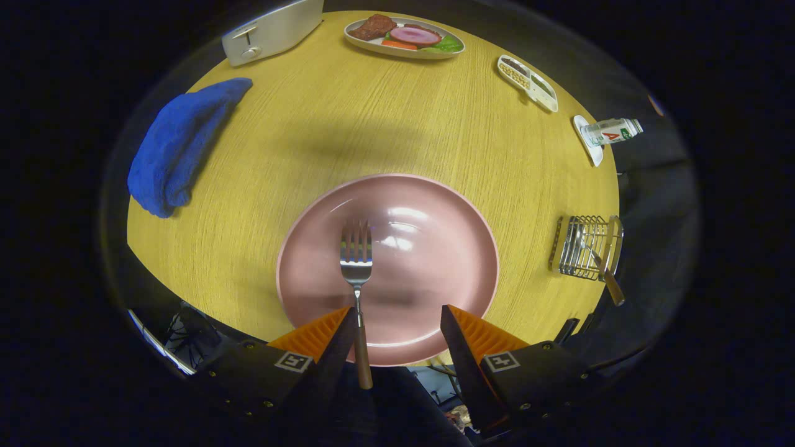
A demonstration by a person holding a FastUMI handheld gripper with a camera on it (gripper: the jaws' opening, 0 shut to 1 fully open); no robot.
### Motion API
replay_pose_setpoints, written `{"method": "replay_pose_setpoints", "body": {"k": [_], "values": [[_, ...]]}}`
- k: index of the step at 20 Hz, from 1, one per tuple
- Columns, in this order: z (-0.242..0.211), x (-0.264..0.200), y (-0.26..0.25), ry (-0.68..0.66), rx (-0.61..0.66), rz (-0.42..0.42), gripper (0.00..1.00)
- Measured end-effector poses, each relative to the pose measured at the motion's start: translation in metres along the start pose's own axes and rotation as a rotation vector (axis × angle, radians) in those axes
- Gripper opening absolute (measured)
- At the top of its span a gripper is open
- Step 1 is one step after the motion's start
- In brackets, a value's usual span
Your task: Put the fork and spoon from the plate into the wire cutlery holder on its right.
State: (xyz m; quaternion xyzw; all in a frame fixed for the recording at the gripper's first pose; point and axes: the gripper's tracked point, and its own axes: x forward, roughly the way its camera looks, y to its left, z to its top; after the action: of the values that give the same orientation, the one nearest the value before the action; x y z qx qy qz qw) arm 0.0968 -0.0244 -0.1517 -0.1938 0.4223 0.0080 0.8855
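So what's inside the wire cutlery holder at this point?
One utensil stands tilted in the wire cutlery holder, its brown handle sticking out toward the table edge; its head is too hidden by the wires to identify. The fork lies on the pink plate, between the open fingers.

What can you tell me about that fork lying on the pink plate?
The silver metal fork with a brown wooden-looking handle lies flat on the round pink plate, tines pointing away from the tool, handle reaching back over the plate's near rim. The shiny head has four tines that catch the light. The tool's fingers are open; the handle runs alongside the inner face of the left finger, whether touching I cannot tell, and the right finger stands well apart.
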Motion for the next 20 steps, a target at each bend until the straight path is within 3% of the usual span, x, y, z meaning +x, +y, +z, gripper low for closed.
{"method": "replay_pose_setpoints", "body": {"k": [11,13,14,17,18,20], "values": [[-0.008,0.028,0.015,-0.018,-0.004,0.037,0.84],[-0.010,0.031,0.019,-0.015,-0.004,0.059,0.67],[-0.009,0.031,0.020,-0.020,-0.003,0.068,0.54],[-0.008,0.033,0.022,-0.017,0.005,0.069,0.44],[-0.009,0.033,0.021,-0.004,-0.005,0.067,0.19],[-0.007,0.040,0.025,-0.007,-0.014,0.073,0.18]]}}
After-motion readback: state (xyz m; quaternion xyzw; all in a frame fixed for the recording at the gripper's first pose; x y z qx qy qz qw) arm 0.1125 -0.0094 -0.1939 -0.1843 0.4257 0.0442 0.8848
